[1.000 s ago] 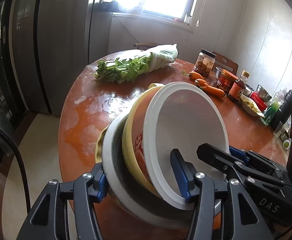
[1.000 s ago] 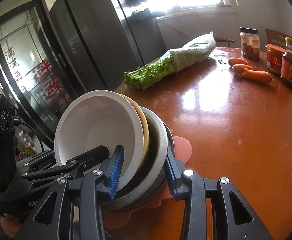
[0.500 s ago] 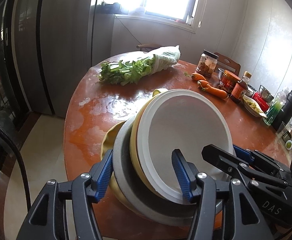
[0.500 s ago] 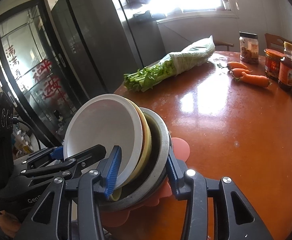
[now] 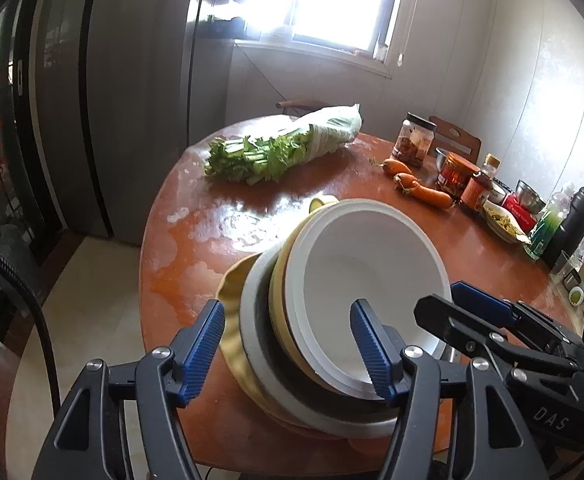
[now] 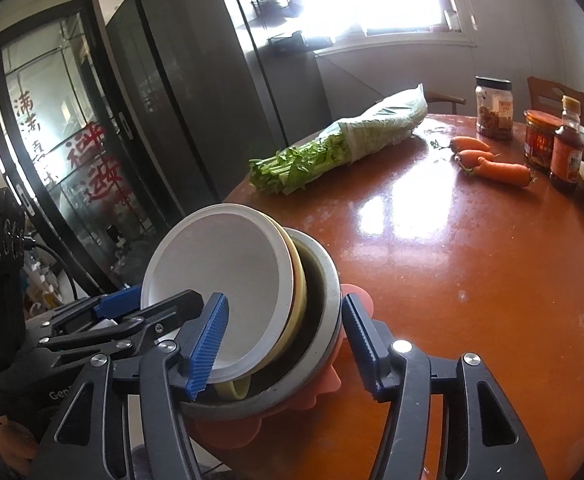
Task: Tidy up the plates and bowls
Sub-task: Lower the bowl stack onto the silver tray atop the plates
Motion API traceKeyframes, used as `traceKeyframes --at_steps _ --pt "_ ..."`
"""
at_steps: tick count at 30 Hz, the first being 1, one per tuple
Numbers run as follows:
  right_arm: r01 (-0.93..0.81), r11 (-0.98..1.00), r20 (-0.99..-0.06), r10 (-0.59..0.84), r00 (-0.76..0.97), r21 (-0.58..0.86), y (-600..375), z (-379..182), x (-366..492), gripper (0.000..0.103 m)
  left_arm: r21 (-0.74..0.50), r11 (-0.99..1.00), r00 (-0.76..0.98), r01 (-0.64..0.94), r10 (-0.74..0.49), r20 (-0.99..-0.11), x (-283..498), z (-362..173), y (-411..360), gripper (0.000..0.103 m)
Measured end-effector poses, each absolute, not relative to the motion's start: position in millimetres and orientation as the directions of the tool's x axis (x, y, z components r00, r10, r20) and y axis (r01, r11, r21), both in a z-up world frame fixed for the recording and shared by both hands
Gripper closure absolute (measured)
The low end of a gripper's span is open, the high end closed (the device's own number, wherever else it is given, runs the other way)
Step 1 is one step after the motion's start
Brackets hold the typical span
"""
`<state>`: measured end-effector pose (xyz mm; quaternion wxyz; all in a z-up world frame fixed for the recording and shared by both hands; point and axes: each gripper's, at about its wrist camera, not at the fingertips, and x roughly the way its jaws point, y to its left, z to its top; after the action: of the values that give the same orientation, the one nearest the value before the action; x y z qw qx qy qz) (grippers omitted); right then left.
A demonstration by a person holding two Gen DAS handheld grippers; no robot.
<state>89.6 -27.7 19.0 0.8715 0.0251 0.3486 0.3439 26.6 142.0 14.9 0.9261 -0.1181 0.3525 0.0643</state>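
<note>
Stack [image 5: 332, 320]: nested dishes standing tilted at the near edge of the table [image 5: 472, 248]. White bowl [image 5: 372, 280] innermost, then a yellow bowl [image 5: 281, 280], a grey bowl [image 5: 253, 320] and a yellow plate [image 5: 229, 300] outermost on the left side. In the right wrist view a pink plate [image 6: 324, 384] shows beneath the grey bowl.

Left gripper [image 5: 292, 348]: jaws spread wide across the stack's rim. The left pad lies outside the yellow plate at about 9 o'clock of the stack; the right pad sits inside the white bowl at about 5 o'clock. Whether either pad touches cannot be told from this view.

Right gripper [image 6: 287, 344]: likewise spread across the opposite rim. One pad sits inside the white bowl, the other outside the grey bowl, just beside the pink plate. Contact is not confirmed.

Governing relation: the stack lies dead ahead of both grippers, at 12 o'clock and close in, with each straddling it from its own side. The stack's axis leans away from upright, mouth turned toward the right gripper's side in the left wrist view. Neither gripper is plainly nearer.

Judgement: any closing move must bite across all nested rims at once. A slip of the inner bowl is the risk.

Greens [image 5: 275, 148] and carrots [image 5: 420, 188] lie well apart at 12 o'clock.
</note>
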Motion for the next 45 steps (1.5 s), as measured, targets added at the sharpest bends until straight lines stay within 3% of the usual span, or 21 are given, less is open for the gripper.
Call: traceKeyframes --at_steps 8,23,45 --pt "-0.554 0.778 -0.590 0.604 0.535 0.294 -38 21 90 0.031 -0.185 0.948 0.743 -0.257 0.072 -0.665 20 17 158 0.025" --pt "-0.543 0.748 -0.667 0.629 0.400 0.381 -15 -11 103 0.027 -0.257 0.944 0.677 -0.207 -0.052 -0.734 52 -22 168 0.023" --pt "-0.475 0.789 -0.632 0.604 0.486 0.389 -89 -11 128 0.030 -0.224 0.974 0.641 -0.035 -0.151 -0.753 121 -19 86 0.027"
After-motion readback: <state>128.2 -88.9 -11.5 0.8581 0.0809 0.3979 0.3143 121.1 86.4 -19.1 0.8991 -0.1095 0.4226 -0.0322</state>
